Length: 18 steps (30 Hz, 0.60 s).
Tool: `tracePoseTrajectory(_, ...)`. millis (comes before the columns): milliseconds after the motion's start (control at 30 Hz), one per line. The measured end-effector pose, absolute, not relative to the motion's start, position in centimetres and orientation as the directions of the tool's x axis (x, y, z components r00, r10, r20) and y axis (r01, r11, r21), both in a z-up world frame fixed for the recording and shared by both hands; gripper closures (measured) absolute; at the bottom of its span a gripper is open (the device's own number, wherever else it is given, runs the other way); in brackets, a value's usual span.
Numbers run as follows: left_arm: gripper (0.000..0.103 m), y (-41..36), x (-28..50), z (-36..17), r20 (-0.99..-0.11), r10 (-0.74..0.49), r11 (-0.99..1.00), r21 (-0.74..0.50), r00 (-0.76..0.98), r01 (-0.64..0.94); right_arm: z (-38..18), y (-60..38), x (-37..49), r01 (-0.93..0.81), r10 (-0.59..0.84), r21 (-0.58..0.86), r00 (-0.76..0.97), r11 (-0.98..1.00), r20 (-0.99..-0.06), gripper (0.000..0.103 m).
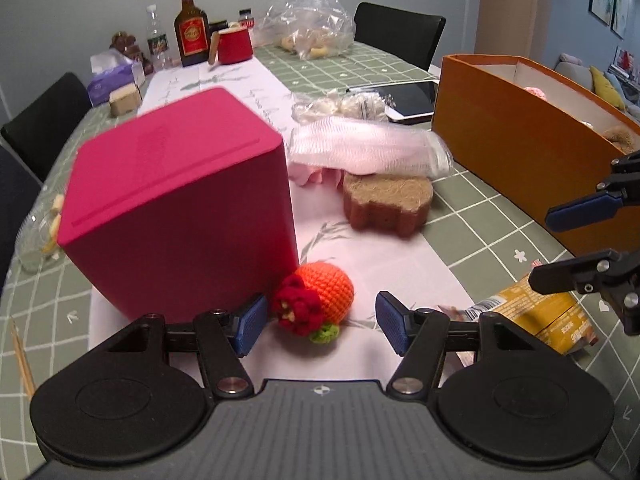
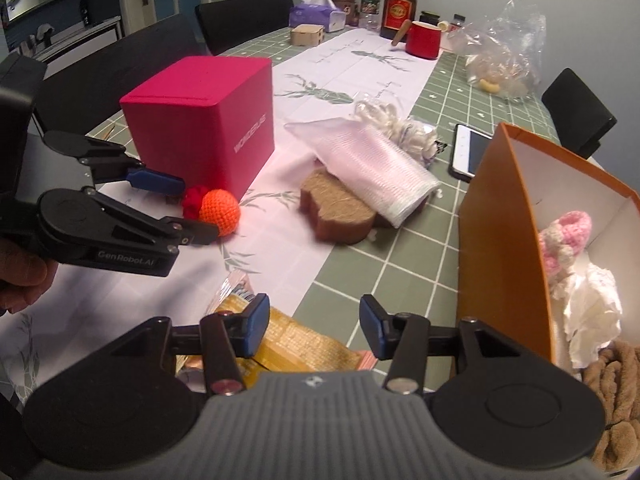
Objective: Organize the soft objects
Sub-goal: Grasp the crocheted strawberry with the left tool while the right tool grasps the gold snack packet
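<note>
Covering the dining table (image 1: 472, 216) is a green grid-patterned cloth with a pale runner; black chairs (image 1: 400, 32) and a grey wall stand behind. The crocheted orange ball (image 1: 332, 288), with dark red petals, lies beside the magenta box (image 1: 180, 200), between the left gripper's (image 1: 320, 320) released pads. The right gripper (image 2: 310, 326) gapes above a yellow packet (image 2: 296, 344).

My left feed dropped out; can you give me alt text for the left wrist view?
The left gripper, jaws open, frames an orange crocheted ball on the table runner beside a pink box. Beyond lie a brown sponge, white mesh cloth and orange box.
</note>
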<state>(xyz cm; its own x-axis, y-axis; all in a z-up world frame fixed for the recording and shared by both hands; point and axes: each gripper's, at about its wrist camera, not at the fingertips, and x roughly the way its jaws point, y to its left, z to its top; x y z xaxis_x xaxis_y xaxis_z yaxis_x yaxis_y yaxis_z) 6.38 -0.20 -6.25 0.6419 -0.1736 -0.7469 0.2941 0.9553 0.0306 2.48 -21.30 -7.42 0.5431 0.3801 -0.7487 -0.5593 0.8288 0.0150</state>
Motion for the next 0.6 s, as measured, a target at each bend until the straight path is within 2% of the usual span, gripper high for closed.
tracePoseTrajectory(67,0.029,0.0,6.4,-6.6,-0.748,-0.194,0.953,0.009,0.634,0.302,-7.6,-21.0,2.4,-0.584,0.401,0.022,0.53,0.812,-0.747,0.049)
tracePoseTrajectory(133,0.027,-0.1,6.4,-6.7,-0.748,-0.194,0.952,0.012,0.635,0.304,-7.7,-20.6,2.0,-0.621,0.429,0.025,0.511,0.783,-0.745,0.04)
tracePoseTrajectory(267,0.027,0.0,6.7,-6.7,-0.744,-0.194,0.961,-0.012,0.64,0.278,-8.2,-19.5,1.2,-0.68,0.442,-0.016,0.494,0.733,-0.749,0.039)
tracePoseTrajectory(333,0.027,0.2,6.8,-6.6,-0.734,-0.189,0.968,-0.026,0.652,0.251,-8.6,-19.2,0.8,-0.704,0.441,-0.049,0.496,0.709,-0.748,0.031)
tracePoseTrajectory(600,0.026,0.0,7.2,-7.1,-0.732,-0.168,0.976,-0.029,0.661,0.215,-9.4,-19.1,0.7,-0.754,0.473,-0.033,0.445,0.657,-0.76,0.028)
